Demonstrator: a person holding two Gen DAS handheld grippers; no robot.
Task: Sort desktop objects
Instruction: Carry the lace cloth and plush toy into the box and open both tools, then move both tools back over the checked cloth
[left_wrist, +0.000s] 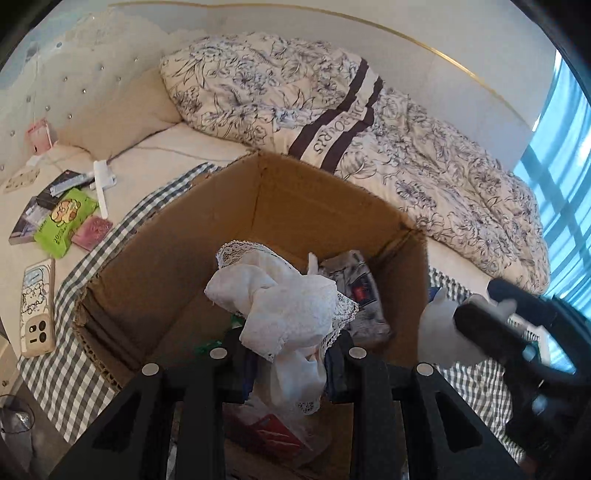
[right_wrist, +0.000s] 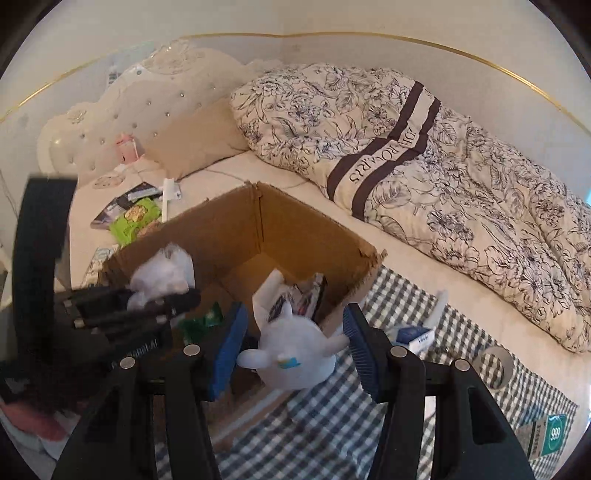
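A: What did the left gripper (left_wrist: 286, 356) have?

B: Its jaws were pinched on a white lace cloth (left_wrist: 284, 302), which hung bunched above the open box (left_wrist: 177, 266). From the right wrist view the same gripper (right_wrist: 162, 301) sat over the box's (right_wrist: 295, 236) left side with the cloth (right_wrist: 162, 275) in it.

A: And the right one?

B: The right gripper (right_wrist: 291, 350) stood spread, blue pads (right_wrist: 227, 354) well apart. A white toy (right_wrist: 295, 358) sat between them, just outside the box's near corner; whether it touched either pad could not be told. In the left view the toy (left_wrist: 441, 332) showed at the box's right wall, with the right gripper (left_wrist: 480, 321) across it.

A: What lay inside the box?

B: A red packet (left_wrist: 269, 435) near the front, something green (left_wrist: 207, 347), and a printed bag (left_wrist: 358, 284) toward the back.

A: Around it?

B: A checked cloth (right_wrist: 332, 424) lay under the box. On it to the right were a small blue-and-white carton (right_wrist: 415, 338), a tape roll (right_wrist: 493, 365) and a green-and-white pack (right_wrist: 546, 435). To the left lay a phone (left_wrist: 37, 306), a green wipes pack (left_wrist: 66, 221), a pink card (left_wrist: 92, 230) and books (left_wrist: 33, 218).

A: Farther off?

B: A floral quilt (left_wrist: 332, 118) was heaped on the bed beside a beige pillow (left_wrist: 122, 114), against the tufted headboard (right_wrist: 147, 107).
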